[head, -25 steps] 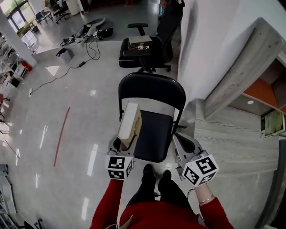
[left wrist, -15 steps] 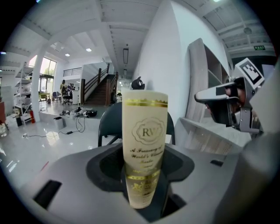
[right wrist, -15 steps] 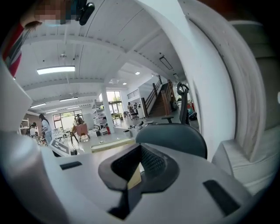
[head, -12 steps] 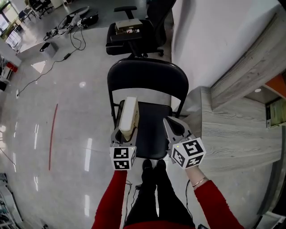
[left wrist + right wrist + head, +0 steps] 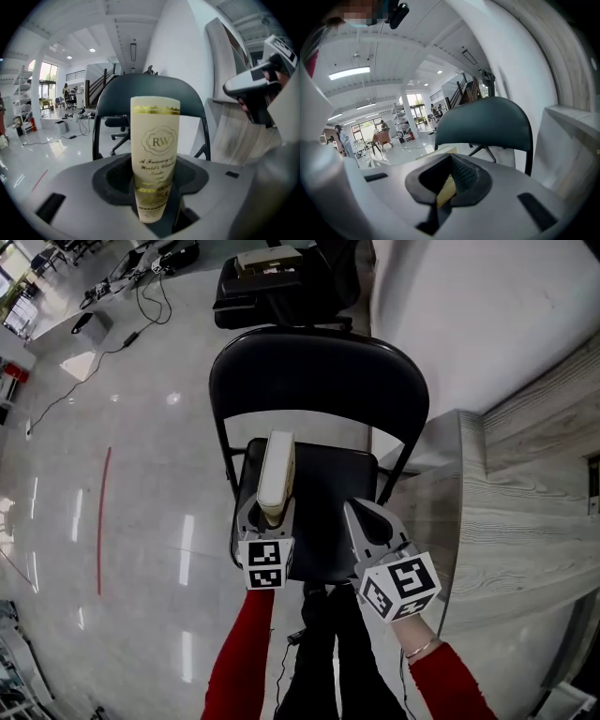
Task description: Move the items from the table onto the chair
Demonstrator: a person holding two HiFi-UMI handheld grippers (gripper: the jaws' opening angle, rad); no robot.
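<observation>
change: the chair (image 5: 330,486) has drawn closer, its seat now under both grippers | left gripper (image 5: 267,519) clamped on the lower end of the cream box (image 5: 276,468), held over the seat's left side | right gripper (image 5: 364,518) jaws nearly together, empty | task: box looks ready to set down

box (image 5: 276,472): over chair (image 5: 319,381) seat, maybe clear | table (image 5: 516,521): right of chair

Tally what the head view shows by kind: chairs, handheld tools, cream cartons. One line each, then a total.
Chairs: 2, a black folding chair and an office chair
Tools: 2, left tool and right tool
Cartons: 1, the cream carton, in the left tool
Total: 5
</observation>
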